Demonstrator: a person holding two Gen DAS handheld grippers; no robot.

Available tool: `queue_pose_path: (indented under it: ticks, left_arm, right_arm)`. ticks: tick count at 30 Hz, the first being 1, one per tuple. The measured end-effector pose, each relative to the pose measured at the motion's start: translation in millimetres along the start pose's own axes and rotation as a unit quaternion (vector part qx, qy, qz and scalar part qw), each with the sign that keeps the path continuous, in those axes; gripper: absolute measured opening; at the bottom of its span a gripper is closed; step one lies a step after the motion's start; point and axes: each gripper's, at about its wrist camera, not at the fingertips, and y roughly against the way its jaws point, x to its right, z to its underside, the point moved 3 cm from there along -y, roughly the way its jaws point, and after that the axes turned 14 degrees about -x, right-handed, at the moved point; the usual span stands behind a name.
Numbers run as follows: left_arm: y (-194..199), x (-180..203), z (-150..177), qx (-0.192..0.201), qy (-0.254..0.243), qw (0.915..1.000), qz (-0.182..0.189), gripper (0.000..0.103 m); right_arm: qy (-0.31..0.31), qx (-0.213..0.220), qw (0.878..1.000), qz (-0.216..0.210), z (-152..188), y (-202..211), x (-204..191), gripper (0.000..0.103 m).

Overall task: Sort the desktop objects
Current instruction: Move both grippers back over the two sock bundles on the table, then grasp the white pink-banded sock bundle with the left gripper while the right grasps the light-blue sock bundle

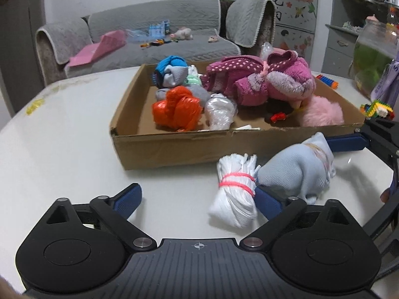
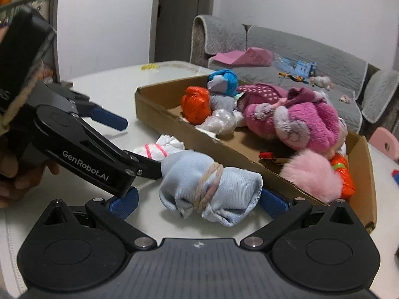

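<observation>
Right wrist view: the right gripper [image 2: 198, 200] is straddling the pale blue cloth bundle [image 2: 210, 186], which is tied with a beige band and lying on the white table [image 2: 104, 87]. Its long axis is running crosswise, from one blue finger [image 2: 124, 203] to the other. Both fingers are sitting at the bundle's ends, but whether the pads are pressing cannot be told, so the grip state is staying undecided.

Left wrist view: the left gripper [image 1: 199, 199] is standing wide open with nothing clamped. The white plastic-bag roll [image 1: 235, 189], bound with a pink rubber band, is lying ahead and toward its right finger [image 1: 268, 203], apparently touching that pad; the long axis is pointing roughly along the gripper's line, tilted slightly. The left finger is well apart from it. The blue bundle is sitting just beyond that roll, on its right.

Judgement: each hand is nearer its own item; the left would need to shift right to centre the roll.

The cardboard tray [image 1: 174, 149] is lying just ahead of both grippers, holding an orange bag, a pink fleece garment, a pink pompom and rolled socks. The tabletop is smooth and glossy. A grey sofa [image 1: 149, 25] is standing behind.
</observation>
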Motion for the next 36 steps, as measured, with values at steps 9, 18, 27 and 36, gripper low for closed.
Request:
queue_pose_path:
  ticks: [9, 18, 27, 36]
  left_arm:
    - [19, -36, 25, -0.002, 0.037, 0.9993, -0.007, 0.091]
    - [12, -28, 1, 0.011, 0.02, 0.9991, 0.036, 0.103]
    - [-7, -14, -17, -0.01, 0.048, 0.9969, 0.061, 0.102]
    - [1, -7, -15, -0.014, 0.035, 0.9978, 0.055, 0.053]
  right_arm:
    - [0.013, -0.001, 0.999, -0.045, 9, 14, -16, 0.076]
    - [0.005, 0.0, 0.999, -0.043, 14, 19, -22, 0.096]
    - [0.005, -0.004, 0.999, -0.041, 9, 17, -21, 0.093]
    - [-0.012, -0.012, 0.999, -0.041, 7, 15, -19, 0.069]
